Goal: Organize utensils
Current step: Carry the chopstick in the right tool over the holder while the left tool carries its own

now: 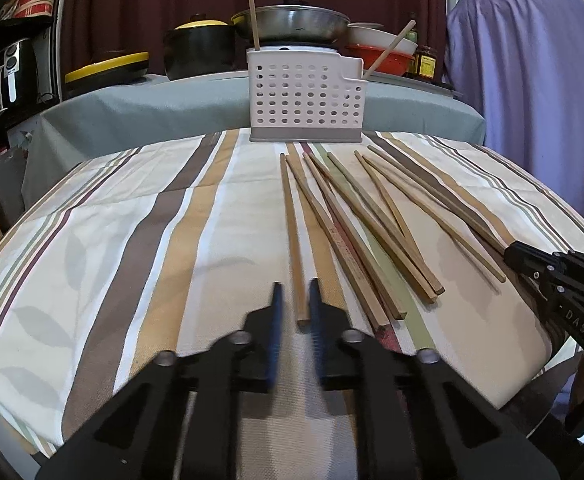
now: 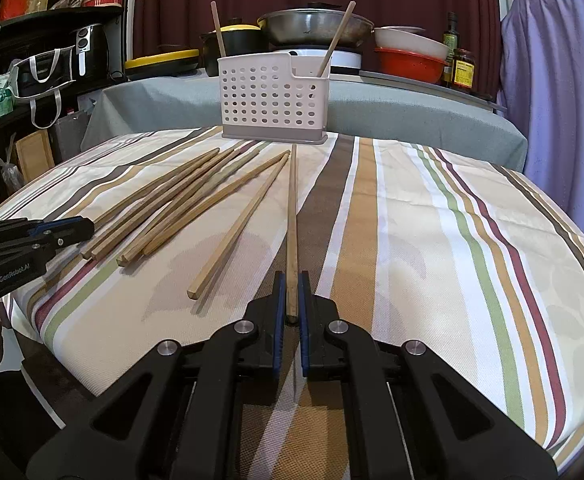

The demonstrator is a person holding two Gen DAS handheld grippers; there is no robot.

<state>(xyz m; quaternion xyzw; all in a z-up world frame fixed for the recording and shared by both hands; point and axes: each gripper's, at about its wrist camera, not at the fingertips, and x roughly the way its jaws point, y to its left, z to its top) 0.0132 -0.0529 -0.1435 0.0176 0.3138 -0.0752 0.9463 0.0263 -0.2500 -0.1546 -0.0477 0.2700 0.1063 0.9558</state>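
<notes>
The white perforated holder [image 2: 272,98] stands at the far edge of the striped surface [image 2: 432,240], with two chopsticks already leaning out of it, one at each end. Everything else lies on the near side of that holder. The right claw [image 2: 291,300] is pinching the near end of one chopstick [image 2: 292,216], which runs straight from its blue pads toward the holder's base. The left claw [image 1: 295,304] has its pads drawn in around the near end of another chopstick [image 1: 292,220], the leftmost of the lot; they look pressed onto it, though blur softens the contact. Between the two held sticks a loose fan of chopsticks [image 1: 364,220] is spread on the cloth, several crossing one another. Behind the holder, on a grey-covered counter [image 2: 412,108], sit a steel wok [image 2: 316,26], a black pot with a yellow lid [image 2: 233,40] and stacked bowls [image 2: 410,54].
</notes>
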